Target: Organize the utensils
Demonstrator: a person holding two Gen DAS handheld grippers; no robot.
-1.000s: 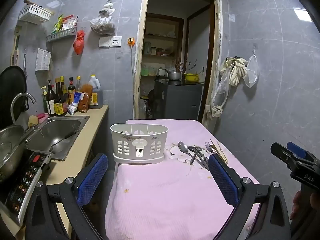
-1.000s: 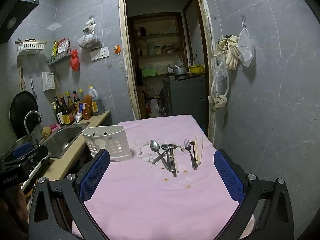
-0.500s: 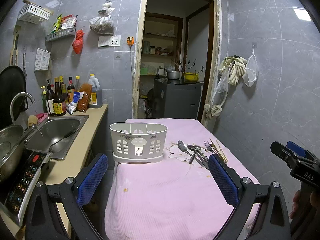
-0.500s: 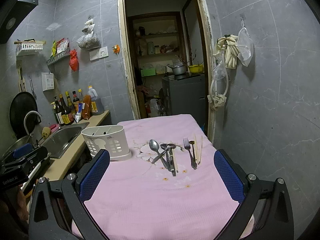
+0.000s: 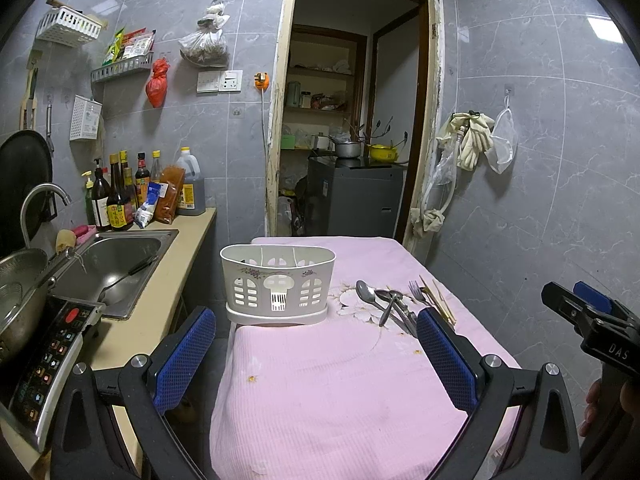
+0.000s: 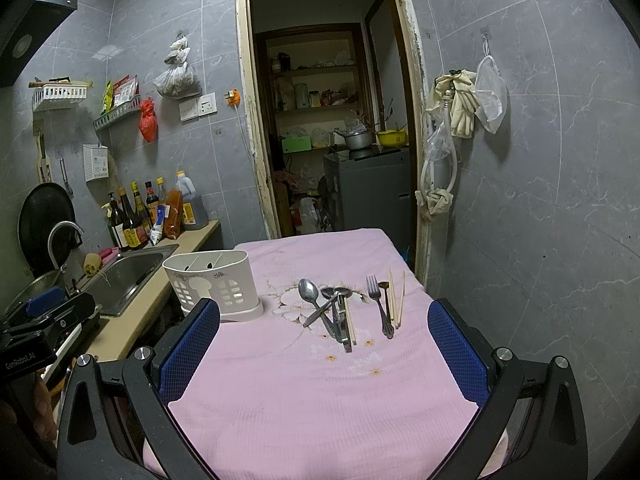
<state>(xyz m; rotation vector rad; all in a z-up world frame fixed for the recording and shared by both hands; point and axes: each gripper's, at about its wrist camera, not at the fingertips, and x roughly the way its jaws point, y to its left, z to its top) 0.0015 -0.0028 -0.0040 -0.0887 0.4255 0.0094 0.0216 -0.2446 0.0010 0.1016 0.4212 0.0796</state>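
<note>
Over the pink desk (image 6: 320, 400), both empty tongs (image 5: 316, 354) (image 6: 324, 346) are staying wide open, barely drifting; utensils (image 6: 344, 312) at twelve o'clock are lying untouched.

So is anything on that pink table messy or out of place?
Yes. The spoons lie crossed in a loose heap on the pink cloth instead of standing in the white caddy, with a fork and chopsticks beside them. Small orange-brown spots mark the cloth.
</note>
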